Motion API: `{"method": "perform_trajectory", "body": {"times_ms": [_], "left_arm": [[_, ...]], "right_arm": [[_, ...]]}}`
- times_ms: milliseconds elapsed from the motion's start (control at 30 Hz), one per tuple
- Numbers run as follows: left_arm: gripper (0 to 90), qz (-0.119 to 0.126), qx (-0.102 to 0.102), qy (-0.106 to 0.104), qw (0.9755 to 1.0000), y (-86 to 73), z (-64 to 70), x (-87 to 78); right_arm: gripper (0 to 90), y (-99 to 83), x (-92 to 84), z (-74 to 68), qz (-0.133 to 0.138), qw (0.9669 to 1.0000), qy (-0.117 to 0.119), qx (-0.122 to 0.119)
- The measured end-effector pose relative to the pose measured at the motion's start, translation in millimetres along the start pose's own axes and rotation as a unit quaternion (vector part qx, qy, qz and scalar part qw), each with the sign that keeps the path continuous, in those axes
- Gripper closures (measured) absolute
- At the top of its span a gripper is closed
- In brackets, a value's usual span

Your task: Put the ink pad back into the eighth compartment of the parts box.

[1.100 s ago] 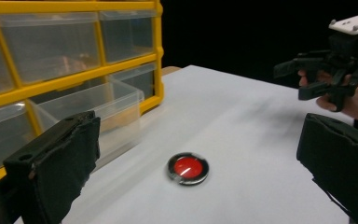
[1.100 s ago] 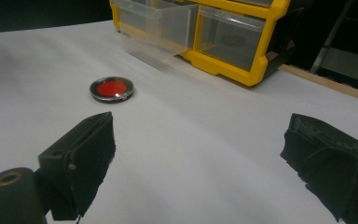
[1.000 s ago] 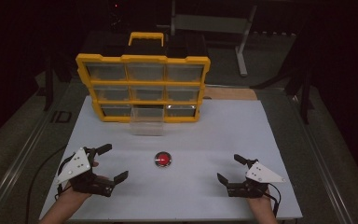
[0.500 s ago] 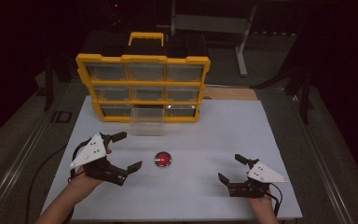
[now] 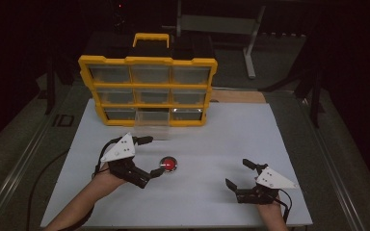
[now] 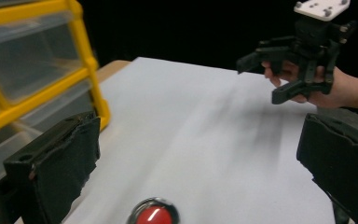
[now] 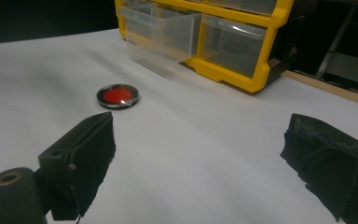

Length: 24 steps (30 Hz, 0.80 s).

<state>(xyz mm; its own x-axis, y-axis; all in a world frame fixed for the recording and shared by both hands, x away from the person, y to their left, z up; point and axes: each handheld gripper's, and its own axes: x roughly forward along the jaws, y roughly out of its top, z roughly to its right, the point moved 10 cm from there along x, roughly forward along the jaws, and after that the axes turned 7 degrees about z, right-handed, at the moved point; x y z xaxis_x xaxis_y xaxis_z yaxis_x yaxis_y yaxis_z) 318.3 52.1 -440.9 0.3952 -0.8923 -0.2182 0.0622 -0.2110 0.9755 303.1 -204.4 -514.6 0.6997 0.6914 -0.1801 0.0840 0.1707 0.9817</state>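
You get a dim room with only the white table (image 5: 221,144) lit (surroundings near black); your gripper views blur softly.

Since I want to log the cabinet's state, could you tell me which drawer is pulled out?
The bottom-row middle drawer of the yellow organizer: it juts forward; the others sit flush.

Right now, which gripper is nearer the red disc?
Left. The left gripper is open right beside the red disc, one jaw tip nearly at its edge. The right gripper is open too, well off to the disc's other side, nearer the table's front edge.
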Motion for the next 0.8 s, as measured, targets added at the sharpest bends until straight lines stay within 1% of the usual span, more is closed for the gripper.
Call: {"method": "perform_trajectory", "body": {"times_ms": [33, 200, 400, 633, 700, 733, 800], "left_arm": [[0.0, -0.003, 0.000, -0.001, 1.0000, -1.8, -0.3, 2.8], [0.0, -0.021, -0.004, -0.009, 0.9997, -13.4, -1.1, 14.9], [0.0, -0.043, -0.002, -0.015, 0.9989, -28.7, -1.8, 27.4], [0.0, -0.064, -0.008, -0.020, 0.9977, -43.8, -5.4, 38.3], [0.0, -0.070, -0.008, -0.018, 0.9973, -48.0, -7.1, 41.2], [0.0, -0.073, -0.010, -0.021, 0.9971, -50.3, -7.4, 43.1], [0.0, -0.077, -0.010, -0.020, 0.9967, -54.0, -8.6, 45.7]], "right_arm": [[8.7, -0.2, 0.1, -0.3, 0.000, 1.0000, 0.000, 0.003], [8.7, -0.9, 1.0, -1.1, -0.003, 1.0000, 0.002, 0.002], [8.7, -2.3, 2.1, -1.8, -0.006, 1.0000, 0.003, 0.002], [8.7, -2.4, 2.5, -2.3, -0.005, 1.0000, 0.005, 0.002], [8.7, -2.7, 2.8, -2.2, -0.006, 1.0000, 0.005, 0.002], [8.7, -2.8, 2.9, -2.3, -0.006, 1.0000, 0.005, 0.002], [8.7, -3.1, 2.9, -2.8, -0.007, 1.0000, 0.006, 0.003]]}}
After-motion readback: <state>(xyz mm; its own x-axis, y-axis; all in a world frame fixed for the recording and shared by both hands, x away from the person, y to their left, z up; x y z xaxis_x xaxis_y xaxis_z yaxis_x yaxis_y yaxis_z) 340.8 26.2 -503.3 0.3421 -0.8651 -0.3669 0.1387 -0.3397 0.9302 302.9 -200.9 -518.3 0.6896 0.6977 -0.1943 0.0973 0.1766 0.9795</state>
